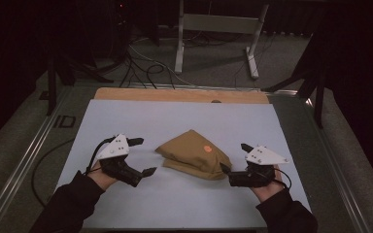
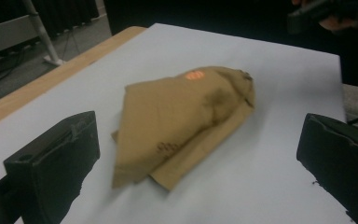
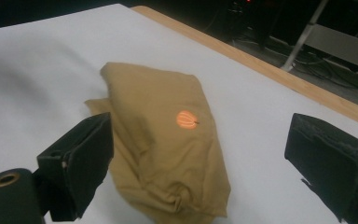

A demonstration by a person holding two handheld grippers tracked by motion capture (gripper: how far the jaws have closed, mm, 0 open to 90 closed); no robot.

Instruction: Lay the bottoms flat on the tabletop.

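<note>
Folded tan cloth with orange pumpkin emblem (image 1: 194,154) lies mid white worktop (image 1: 175,121). Left tool (image 1: 143,156) spread, empty, left of cloth. Right tool (image 1: 234,157) spread, empty, near cloth's right edge.

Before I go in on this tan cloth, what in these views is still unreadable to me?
- Underside and inner folds of the tan cloth: covered by its own top layers in all views.
- Small dark print near the cloth's lower edge, left gripper view: blurred, unreadable.
- Orange emblem: too small in the high view to make out.
- Right gripper: whether its near jaw touches the cloth's edge, high view, too dark and close to tell.
- Left gripper: open, apart from the cloth.
</note>
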